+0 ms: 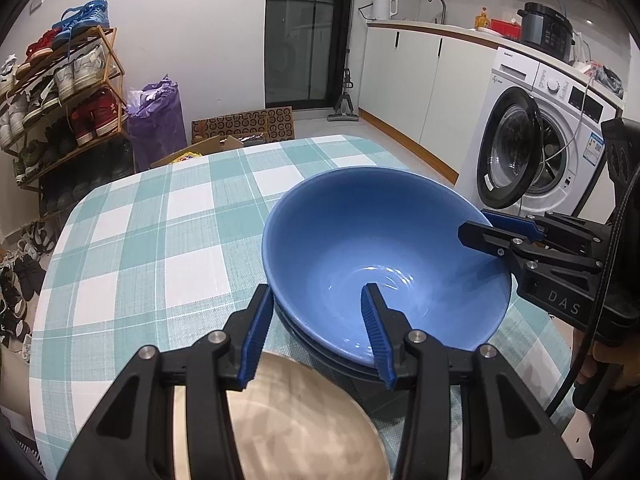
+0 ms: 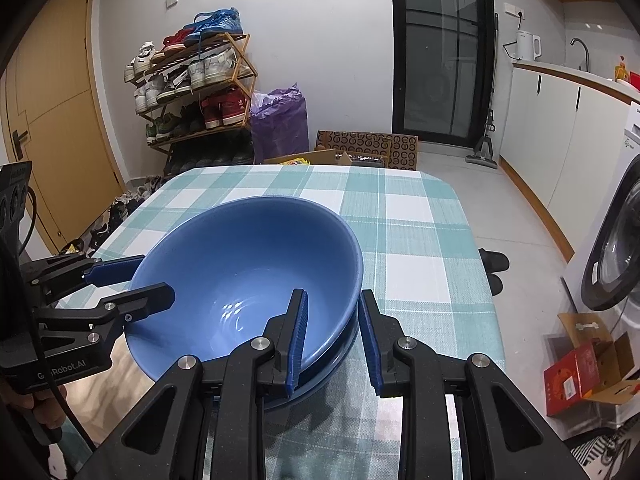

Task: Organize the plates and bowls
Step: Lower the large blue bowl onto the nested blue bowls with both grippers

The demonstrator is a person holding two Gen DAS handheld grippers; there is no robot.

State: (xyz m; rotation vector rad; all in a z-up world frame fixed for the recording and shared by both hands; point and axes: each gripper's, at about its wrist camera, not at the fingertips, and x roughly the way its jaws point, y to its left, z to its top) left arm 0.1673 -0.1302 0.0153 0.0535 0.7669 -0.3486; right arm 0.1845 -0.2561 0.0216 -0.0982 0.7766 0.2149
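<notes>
Blue bowl point(image 1: 360, 240) sits tilted on the near half of the table point(image 1: 140, 240), whose cloth is checked in teal and white. Its far rim is raised and its open mouth leans toward you. It rests on a short stack of darker blue dishes point(image 1: 320, 354), which lies flat on the table's cloth below it.

Your left gripper point(image 1: 316, 292) straddles the bowl's rim on the side toward the table's left edge. One finger is outside against the wall and the other hangs inside over the glazed bottom. A fair gap stands between the pads, and you cannot tell from either view whether they actually press on the wall.

Your right gripper point(image 2: 333, 294) takes the rim on the side toward the table's right edge. One blue pad is inside the bowl and the other outside, and the jaws are drawn in tight and pinching the bowl's wall. Both grippers point downward at a slant toward the tabletop.

A beige plate point(image 1: 304, 420) lies at the table's near edge, partly hidden under your left gripper's frame, just beside the dish stack.

Beyond the table's right side stands a white washing machine point(image 1: 540, 140) with its door open. Past the table's far left corner is a wooden shoe rack point(image 1: 68, 80) full of shoes.
</notes>
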